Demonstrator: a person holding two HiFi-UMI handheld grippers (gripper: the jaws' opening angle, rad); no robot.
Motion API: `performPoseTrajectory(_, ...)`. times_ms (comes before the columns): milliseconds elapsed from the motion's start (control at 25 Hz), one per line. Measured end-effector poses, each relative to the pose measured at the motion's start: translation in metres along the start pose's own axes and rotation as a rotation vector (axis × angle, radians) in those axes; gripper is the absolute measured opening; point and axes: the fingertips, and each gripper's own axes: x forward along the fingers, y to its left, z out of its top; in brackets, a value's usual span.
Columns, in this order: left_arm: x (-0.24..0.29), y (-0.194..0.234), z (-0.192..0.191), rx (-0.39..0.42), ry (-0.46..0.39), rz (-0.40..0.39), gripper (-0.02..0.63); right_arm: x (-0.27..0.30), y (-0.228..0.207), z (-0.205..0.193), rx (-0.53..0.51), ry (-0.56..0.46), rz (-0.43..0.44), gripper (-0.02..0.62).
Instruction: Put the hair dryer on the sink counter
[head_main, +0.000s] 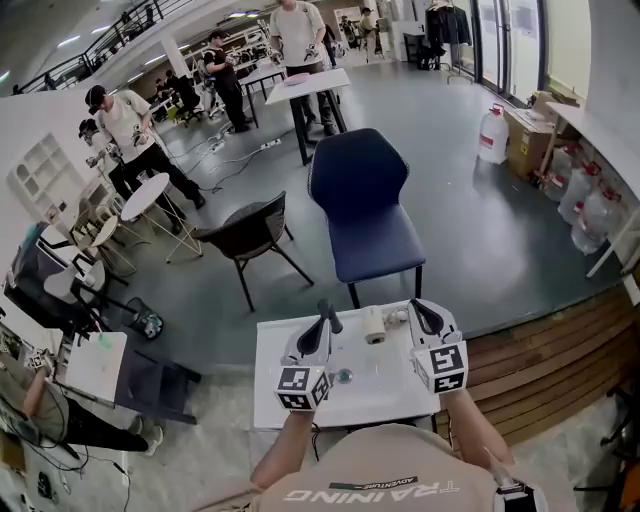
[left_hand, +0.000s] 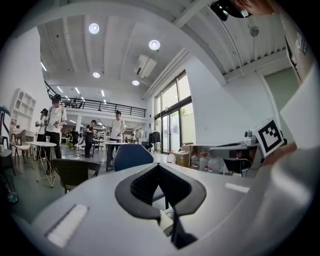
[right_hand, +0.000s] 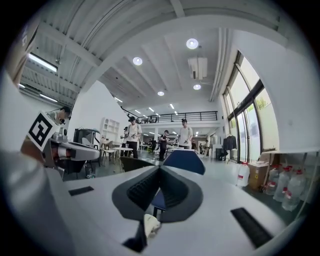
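Note:
No hair dryer shows in any view. I hold both grippers level over a small white table (head_main: 385, 390). The left gripper (head_main: 327, 316) (left_hand: 158, 166) hangs over the table's far left part, its black jaws pressed together with nothing between them. Over the far right corner the right gripper (head_main: 418, 310) (right_hand: 160, 168) is shut too, and empty. Between the two, near the far edge, stands a white roll (head_main: 374, 325). A small round glassy thing (head_main: 344, 376) lies mid-table. Both gripper views look out over the room, not down at the table.
A blue chair (head_main: 365, 215) stands right behind the table, a black chair (head_main: 250, 232) to its left. A wooden step (head_main: 545, 370) runs along the right. Water jugs (head_main: 492, 134) and boxes line the far right wall. Several people work at tables at the back.

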Motion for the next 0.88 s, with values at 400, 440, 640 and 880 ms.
performPoseTrajectory(400,-0.003,0.033,-0.004,0.030,-0.005,0.019,0.006,0.020,0.012,0.014,-0.048,-0.025,0.037,0.006)
performPoseTrajectory(440,-0.001,0.034,-0.004,0.028,-0.003,0.018,0.006,0.023,0.010,0.017,-0.050,-0.026,0.036,0.006)
performPoseTrajectory(640,0.009,0.037,-0.008,0.015,0.003,0.028,0.007,0.028,-0.001,0.022,-0.067,-0.030,0.034,0.006)
performPoseTrajectory(880,0.022,0.040,-0.006,0.012,0.004,0.020,0.008,0.030,-0.009,0.027,-0.074,-0.028,0.024,0.006)
